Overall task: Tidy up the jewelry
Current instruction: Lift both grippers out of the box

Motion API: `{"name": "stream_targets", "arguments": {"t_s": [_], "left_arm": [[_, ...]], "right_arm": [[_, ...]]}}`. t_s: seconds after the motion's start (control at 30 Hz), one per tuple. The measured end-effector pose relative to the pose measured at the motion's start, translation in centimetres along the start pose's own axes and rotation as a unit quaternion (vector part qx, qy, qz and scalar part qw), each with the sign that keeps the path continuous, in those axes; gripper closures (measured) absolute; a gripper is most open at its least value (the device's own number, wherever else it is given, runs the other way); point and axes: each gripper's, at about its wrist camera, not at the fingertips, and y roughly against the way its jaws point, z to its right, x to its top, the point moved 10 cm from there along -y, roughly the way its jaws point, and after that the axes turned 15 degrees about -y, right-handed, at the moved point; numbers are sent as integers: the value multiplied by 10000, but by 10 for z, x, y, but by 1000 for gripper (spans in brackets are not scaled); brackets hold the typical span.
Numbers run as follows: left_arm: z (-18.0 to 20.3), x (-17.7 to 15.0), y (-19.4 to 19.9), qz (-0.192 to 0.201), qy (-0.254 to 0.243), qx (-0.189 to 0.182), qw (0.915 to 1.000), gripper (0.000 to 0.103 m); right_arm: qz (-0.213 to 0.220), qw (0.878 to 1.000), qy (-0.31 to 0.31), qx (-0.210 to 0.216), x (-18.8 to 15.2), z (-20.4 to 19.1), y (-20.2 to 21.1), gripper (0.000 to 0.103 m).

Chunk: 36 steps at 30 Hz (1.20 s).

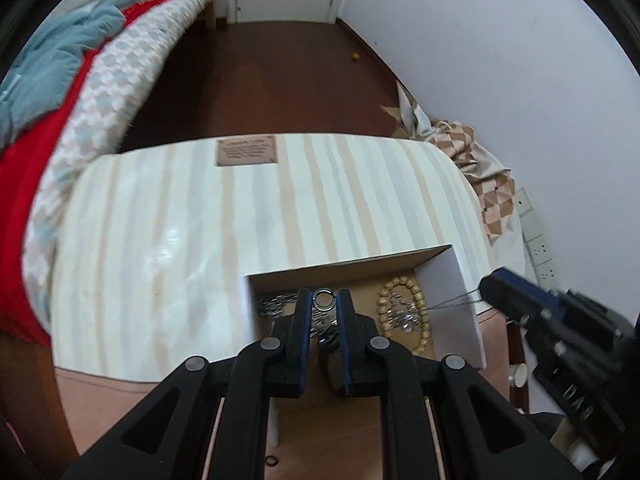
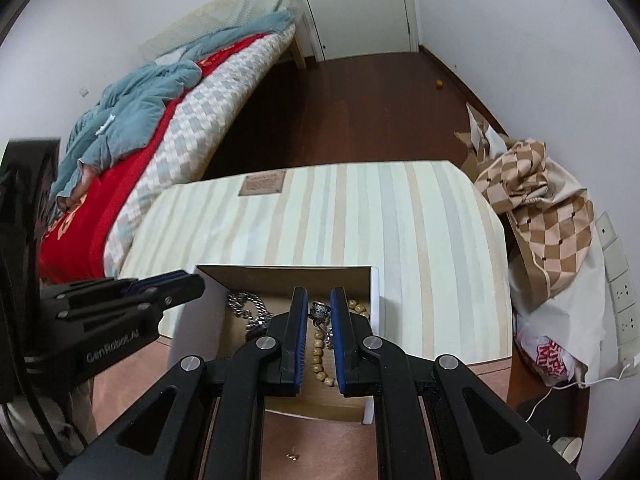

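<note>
left gripper (image 1: pixel 324 298) pinching a dark ring (image 1: pixel 324 300) at its tips, over the open box (image 1: pixel 452 300); right gripper (image 2: pixel 319 308) clamped on a patterned silver ring (image 2: pixel 319 311) above the same box. Bead bracelet (image 1: pixel 404 312) right of left fingers, silver chain (image 2: pixel 244 308) left of right fingers

Both my tongs are matte black plastic, with chunky linkage arms that have triangular cutouts and round silver pivot screws. Left tongs (image 1: pixel 325 300) and right tongs (image 2: pixel 319 300) both have blue ribbed pads on the inner faces of the fingers. White "GenRobot.AI" lettering runs along the left one's side.
</note>
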Motion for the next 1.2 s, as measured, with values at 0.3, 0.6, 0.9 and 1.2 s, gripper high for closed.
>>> {"name": "stream_targets", "arguments": {"t_s": [0.3,0.6,0.9,1.2], "left_arm": [[-1,20,-12,-146,70,57,9999,86],[-44,-1,21,125,278,1131,9931,20],[-66,-49,45,134,368,1984,9793,0],[-58,-78,86,358,300,2339,9711,0]], "right_arm": [[-596,9981,-113,-129,-11,20,-22,89],[-545,9980,-94,-310,-24,28,-3,31],[-662,9933,28,-941,-57,31,-4,6],[-381,9927,95,-1143,-73,19,25,2]]}}
